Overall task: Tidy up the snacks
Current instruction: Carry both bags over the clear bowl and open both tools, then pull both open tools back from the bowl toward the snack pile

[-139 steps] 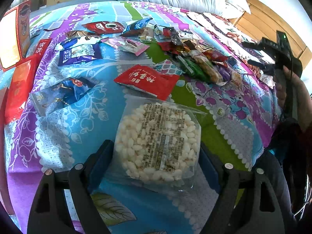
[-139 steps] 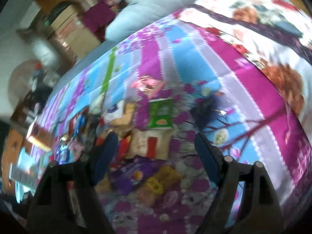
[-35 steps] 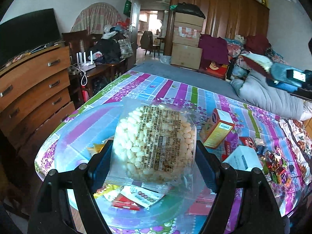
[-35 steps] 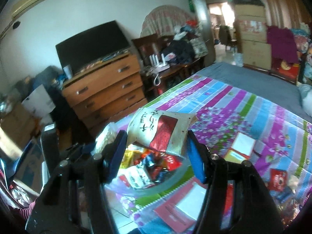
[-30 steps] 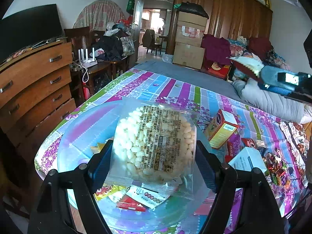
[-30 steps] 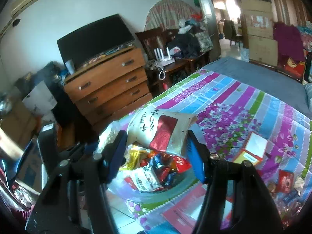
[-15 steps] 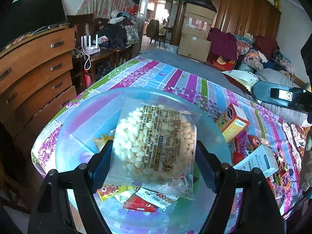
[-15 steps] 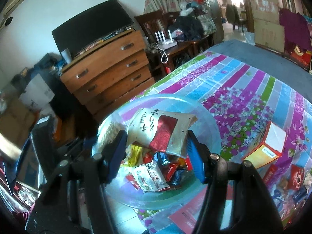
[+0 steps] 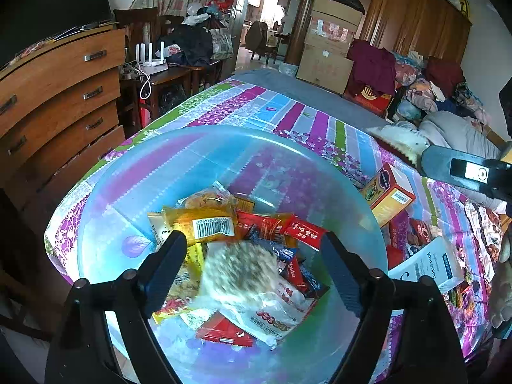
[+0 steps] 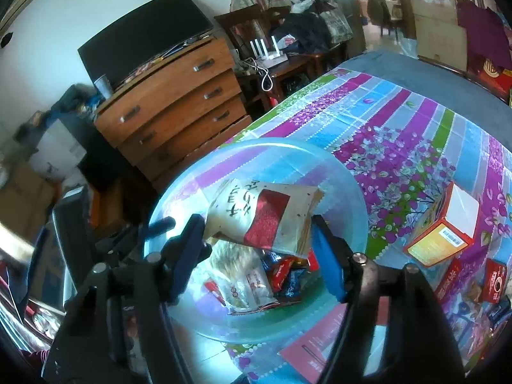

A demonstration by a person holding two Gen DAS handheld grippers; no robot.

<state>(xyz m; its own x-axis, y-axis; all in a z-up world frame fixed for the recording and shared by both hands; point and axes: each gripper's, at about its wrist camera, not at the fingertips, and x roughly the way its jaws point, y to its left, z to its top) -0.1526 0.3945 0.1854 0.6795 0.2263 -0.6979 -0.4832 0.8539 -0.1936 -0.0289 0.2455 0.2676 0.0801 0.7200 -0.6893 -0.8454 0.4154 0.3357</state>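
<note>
Both grippers are over the clear blue basin [image 9: 105, 224], which stands on the corner of the bed with the striped floral sheet [image 9: 288, 108], and the step in hand is to let the snacks fall into it. The left gripper [image 9: 252, 256] has its jaws spread and still opening, with nothing pressed between them; the clear bag of white puffs [image 9: 240, 272] is blurred below them, free of the pads, and seems to be dropping onto the pile of packets [image 9: 262, 224] in the basin. The right gripper [image 10: 256, 240] is opening too, but the beige and red packet [image 10: 265, 214] is still between its jaws, tilted, with its corners close to both pads (whether they still press on it I cannot tell for sure; it looks already loose). To do this well, I think the right hand should stay over the middle of the basin until the packet has left the jaws completely, because the packet is wide and could catch on one pad and slide toward the rim. The orange box [image 10: 441, 230] lies just beside the basin and still waits.
</note>
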